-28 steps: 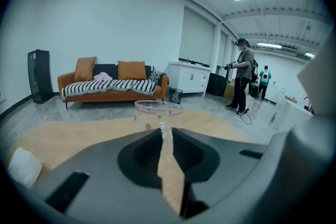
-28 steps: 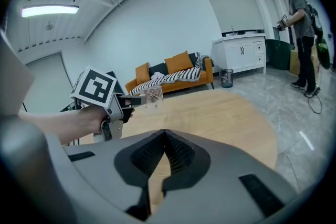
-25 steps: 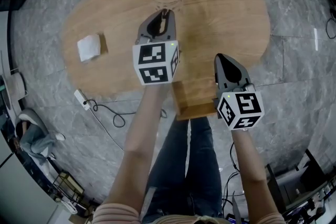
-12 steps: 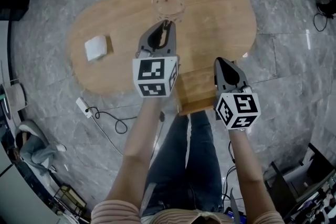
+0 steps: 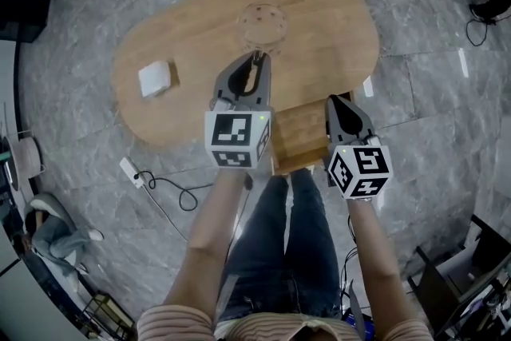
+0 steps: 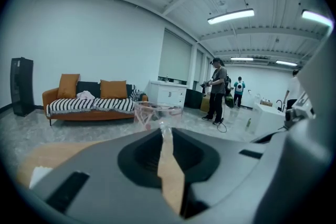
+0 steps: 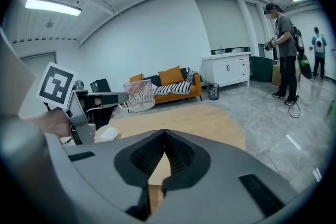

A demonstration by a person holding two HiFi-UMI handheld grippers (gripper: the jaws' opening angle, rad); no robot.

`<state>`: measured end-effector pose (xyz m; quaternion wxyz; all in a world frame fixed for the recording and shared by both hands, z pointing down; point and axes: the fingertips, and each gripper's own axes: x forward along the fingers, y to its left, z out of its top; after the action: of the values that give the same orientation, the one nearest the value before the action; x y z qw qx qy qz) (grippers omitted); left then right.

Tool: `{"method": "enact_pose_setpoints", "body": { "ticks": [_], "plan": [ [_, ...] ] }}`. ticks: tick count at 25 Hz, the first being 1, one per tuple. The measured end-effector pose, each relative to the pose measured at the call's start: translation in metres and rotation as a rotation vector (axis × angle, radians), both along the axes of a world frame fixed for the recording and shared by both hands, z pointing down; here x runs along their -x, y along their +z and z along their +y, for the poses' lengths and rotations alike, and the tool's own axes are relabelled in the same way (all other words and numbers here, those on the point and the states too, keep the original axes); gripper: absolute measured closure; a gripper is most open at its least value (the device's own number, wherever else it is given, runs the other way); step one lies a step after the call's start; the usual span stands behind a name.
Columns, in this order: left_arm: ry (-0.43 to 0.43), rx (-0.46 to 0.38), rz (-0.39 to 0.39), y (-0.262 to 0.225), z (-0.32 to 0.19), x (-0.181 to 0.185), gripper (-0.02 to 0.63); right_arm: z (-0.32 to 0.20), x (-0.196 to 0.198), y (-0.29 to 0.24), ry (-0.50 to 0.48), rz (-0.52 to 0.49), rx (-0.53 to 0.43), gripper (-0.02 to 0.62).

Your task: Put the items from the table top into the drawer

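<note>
**Operator:** Now, what is the state of the left gripper [image 5: 256, 57]?

**Inspector:** Its fingers [image 5: 230, 84] stand almost together, clamped on the near wall of the clear cup [image 5: 263, 21]. The wall is pinched right at the fingertips. The rest of the cup sits just beyond them, upright.

**Operator:** Does the cup rest on the desk [image 5: 200, 36]?

**Inspector:** No. The right gripper view shows the cup held off the wood, carried only by the left fingers. In the head view it sits over the middle of the desk, straight ahead of those fingers.

**Operator:** And the right gripper [image 5: 335, 101]?

**Inspector:** Its fingers are closed tip to tip, with nothing between them. It is to the right of the left fingers and nearer the person. Both pairs of fingers point away from the person, over the desk.

**Operator:** Where is the drawer [image 5: 297, 132]?

**Inspector:** It stands pulled out from the near edge of the desk. In the head view it lies just left of the right fingers and behind and to the right of the left fingertips, so it shows between the two grippers.

**Operator:** What else is on the desk?

**Inspector:** One white item [image 5: 154, 79] lies flat on the wood, well apart to the left of the left fingers. No finger touches it.
</note>
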<state>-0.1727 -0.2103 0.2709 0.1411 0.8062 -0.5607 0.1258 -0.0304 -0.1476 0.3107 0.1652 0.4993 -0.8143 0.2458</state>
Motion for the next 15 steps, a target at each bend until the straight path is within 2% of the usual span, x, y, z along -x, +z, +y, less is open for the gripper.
{"method": "enact_pose_setpoints", "body": {
  "ticks": [6, 15],
  "plan": [
    [0.040, 0.006, 0.024, -0.002, 0.024, -0.015, 0.557, 0.012, -0.005, -0.006, 0.004, 0.000, 0.002, 0.586],
    [0.057, 0.048, 0.042, 0.028, 0.078, -0.054, 0.557, 0.051, -0.043, 0.018, 0.021, 0.016, 0.041, 0.586]
  ]
}}
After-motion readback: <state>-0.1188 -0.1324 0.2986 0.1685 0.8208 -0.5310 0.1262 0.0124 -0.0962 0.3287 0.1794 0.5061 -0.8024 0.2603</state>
